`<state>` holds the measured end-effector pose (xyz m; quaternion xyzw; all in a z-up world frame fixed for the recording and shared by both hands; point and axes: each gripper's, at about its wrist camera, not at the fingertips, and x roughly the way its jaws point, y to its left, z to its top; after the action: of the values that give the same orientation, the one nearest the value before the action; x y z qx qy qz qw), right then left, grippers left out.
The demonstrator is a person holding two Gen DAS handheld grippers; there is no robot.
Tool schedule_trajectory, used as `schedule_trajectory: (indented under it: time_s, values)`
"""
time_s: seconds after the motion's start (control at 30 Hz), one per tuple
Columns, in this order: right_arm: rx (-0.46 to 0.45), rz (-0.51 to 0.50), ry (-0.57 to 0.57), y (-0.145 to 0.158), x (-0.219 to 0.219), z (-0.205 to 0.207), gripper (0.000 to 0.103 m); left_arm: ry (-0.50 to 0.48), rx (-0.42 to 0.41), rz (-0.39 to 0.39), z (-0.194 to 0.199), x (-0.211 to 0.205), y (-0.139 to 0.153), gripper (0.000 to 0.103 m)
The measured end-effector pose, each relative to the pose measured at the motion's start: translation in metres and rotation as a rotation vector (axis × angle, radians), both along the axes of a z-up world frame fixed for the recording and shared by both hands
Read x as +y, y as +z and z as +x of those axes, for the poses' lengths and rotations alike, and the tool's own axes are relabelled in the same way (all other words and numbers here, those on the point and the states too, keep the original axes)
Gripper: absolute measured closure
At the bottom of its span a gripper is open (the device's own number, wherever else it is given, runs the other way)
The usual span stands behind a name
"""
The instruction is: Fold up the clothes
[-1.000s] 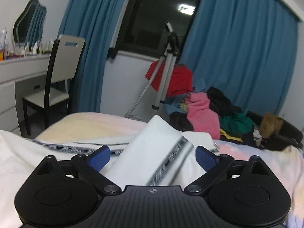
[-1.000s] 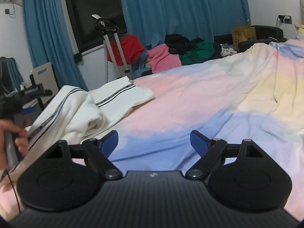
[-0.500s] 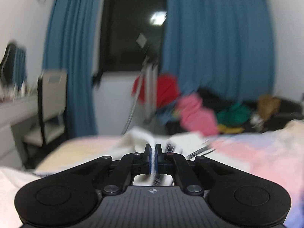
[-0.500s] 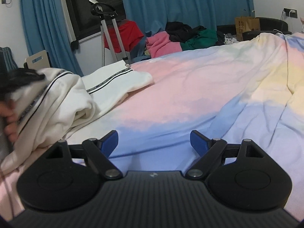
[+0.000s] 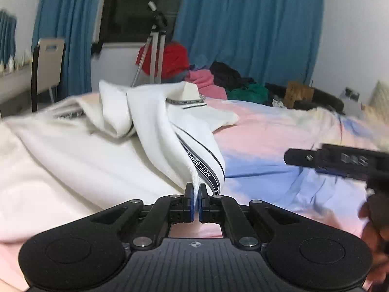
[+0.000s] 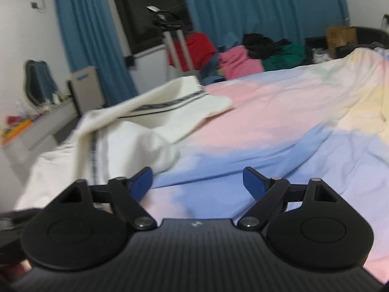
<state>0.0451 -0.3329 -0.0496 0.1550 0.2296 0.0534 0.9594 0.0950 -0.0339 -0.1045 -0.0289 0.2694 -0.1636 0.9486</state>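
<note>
A white garment [image 5: 155, 126] with a black lettered stripe lies on the pastel bed sheet [image 5: 279, 133]. My left gripper [image 5: 196, 194] is shut on the garment's striped edge and holds it lifted off the bed. In the right wrist view the same garment [image 6: 136, 131] lies to the left. My right gripper [image 6: 198, 180] is open and empty above the sheet [image 6: 279, 131], just right of the garment. It also shows at the right of the left wrist view [image 5: 340, 160].
A pile of red, pink, black and green clothes [image 5: 218, 80] lies beyond the bed by blue curtains. A tripod [image 5: 155, 48] stands at the window. A chair [image 5: 46, 65] and a dresser [image 6: 36, 126] are on the left.
My left gripper closed on the garment's striped edge and pulled it up and toward me. My right gripper stayed open and shifted left, closer to the garment.
</note>
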Motion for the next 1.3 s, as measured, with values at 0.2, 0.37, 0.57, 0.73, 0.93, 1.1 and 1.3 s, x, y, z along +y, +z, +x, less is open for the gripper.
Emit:
schedule_trajectory:
  time_s: [0.2,0.37,0.57,0.73,0.93,1.1,1.3]
  values:
    - [-0.005,0.157,0.121,0.013,-0.001,-0.003,0.034,0.04,0.029,-0.155,0.004,0.018,-0.006,0.099]
    - [0.065,0.134,0.18,0.034,0.024,0.075,0.034,0.068,0.061,-0.281,0.009,0.028,-0.017,0.099]
    - [0.08,0.083,0.16,0.062,0.058,0.213,0.033,0.045,0.077,-0.288,0.037,0.035,-0.03,0.099]
    - [0.134,0.011,0.089,0.059,0.098,0.341,0.034,0.011,0.097,-0.333,0.066,0.046,-0.056,0.099]
    - [0.326,-0.053,-0.025,0.003,0.123,0.44,0.048,-0.034,0.135,-0.44,0.097,0.06,-0.086,0.099]
    - [0.234,-0.056,-0.029,-0.009,0.118,0.441,0.091,-0.062,0.13,-0.47,0.103,0.065,-0.097,0.099]
    - [0.072,0.019,-0.06,0.039,0.075,0.397,0.096,-0.064,0.11,-0.466,0.098,0.069,-0.093,0.1]
